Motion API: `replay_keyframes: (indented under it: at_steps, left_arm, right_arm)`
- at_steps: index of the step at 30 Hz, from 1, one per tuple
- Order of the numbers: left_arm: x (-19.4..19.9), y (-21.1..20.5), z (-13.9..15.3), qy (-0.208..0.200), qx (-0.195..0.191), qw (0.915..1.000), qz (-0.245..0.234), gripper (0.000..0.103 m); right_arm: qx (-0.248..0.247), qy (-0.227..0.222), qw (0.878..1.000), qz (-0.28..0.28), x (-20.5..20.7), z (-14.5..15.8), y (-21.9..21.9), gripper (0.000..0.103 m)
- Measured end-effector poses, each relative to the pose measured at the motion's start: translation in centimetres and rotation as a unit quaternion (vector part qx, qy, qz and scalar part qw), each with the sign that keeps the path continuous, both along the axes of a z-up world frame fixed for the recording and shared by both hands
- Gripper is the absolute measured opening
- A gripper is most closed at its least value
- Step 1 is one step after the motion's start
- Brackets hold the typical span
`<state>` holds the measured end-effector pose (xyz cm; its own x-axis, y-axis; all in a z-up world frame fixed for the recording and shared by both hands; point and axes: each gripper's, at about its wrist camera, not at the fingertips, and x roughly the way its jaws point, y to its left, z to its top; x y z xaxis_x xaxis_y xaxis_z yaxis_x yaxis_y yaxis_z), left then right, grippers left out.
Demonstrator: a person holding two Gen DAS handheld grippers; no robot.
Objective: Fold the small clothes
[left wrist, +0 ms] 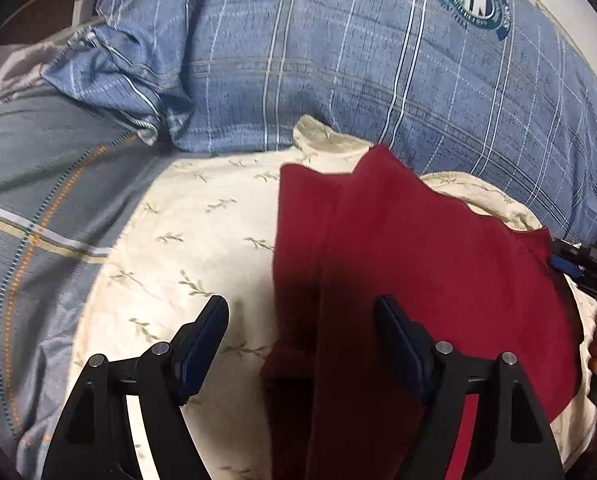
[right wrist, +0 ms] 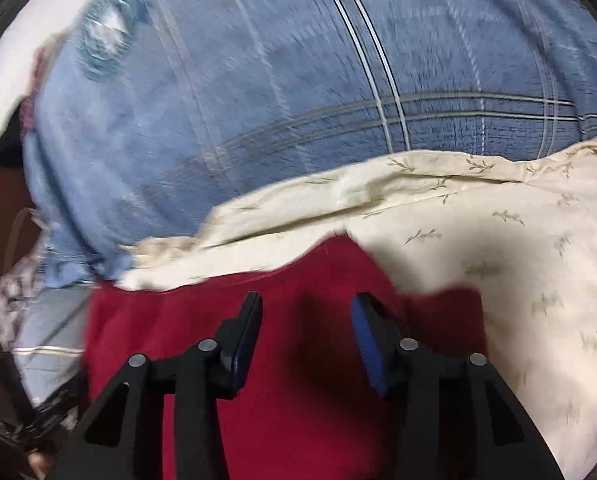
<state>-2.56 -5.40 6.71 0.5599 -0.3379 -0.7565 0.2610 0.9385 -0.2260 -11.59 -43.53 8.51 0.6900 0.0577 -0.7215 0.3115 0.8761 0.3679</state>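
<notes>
On the cream sheet [left wrist: 186, 216], the red cloth [left wrist: 418, 248] lies creased; both tongs, left [left wrist: 300, 312] and right [right wrist: 306, 308], hang released. Pinch matching corners, fold evenly.

The red garment [left wrist: 418, 264] is seen as a matt, slightly napped cloth, soft and without sheen, lying on a cream sheet [left wrist: 202, 240] of smooth woven cotton printed with faint green sprigs. Toward twelve o'clock, a blue plaid pillow [left wrist: 338, 60] is covered in a coarser-looking woven fabric with a brushed, denim-like print. The left gripper [left wrist: 300, 344] and the right gripper [right wrist: 306, 340] are made of matt black plastic, fitted with dull blue pads [right wrist: 364, 336] and small bright metal pins.
</notes>
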Motion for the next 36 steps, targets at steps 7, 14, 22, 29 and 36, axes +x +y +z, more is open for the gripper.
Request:
replay_keyframes:
  at_steps: [7, 14, 22, 29, 36]
  left_arm:
    - [-1.9, 1.3, 1.1, -0.006, -0.004, 0.9998, 0.016, 0.075]
    - [-5.0, 2.2, 3.0, -0.025, 0.004, 0.9994, 0.025, 0.075]
    - [-8.0, 3.9, 2.4, -0.020, 0.011, 0.9985, 0.049, 0.075]
    - [-7.4, 3.5, 1.1, -0.011, 0.023, 0.9989, 0.039, 0.075]
    - [-6.1, 3.1, 0.5, 0.017, 0.010, 0.9993, 0.031, 0.075]
  right_arm:
    - [-0.080, 0.080, 0.993, 0.015, -1.3, -0.9, 3.5, 0.060]
    - [-0.057, 0.044, 0.994, 0.078, -0.8, 2.3, 9.5, 0.060]
    - [-0.015, 0.037, 0.987, 0.158, 3.1, 2.0, 16.6, 0.058]
    - [-0.020, 0.027, 0.979, 0.202, 9.6, 1.7, 24.1, 0.059]
    - [-0.079, 0.094, 0.975, 0.187, 14.8, -2.7, 26.3, 0.036]
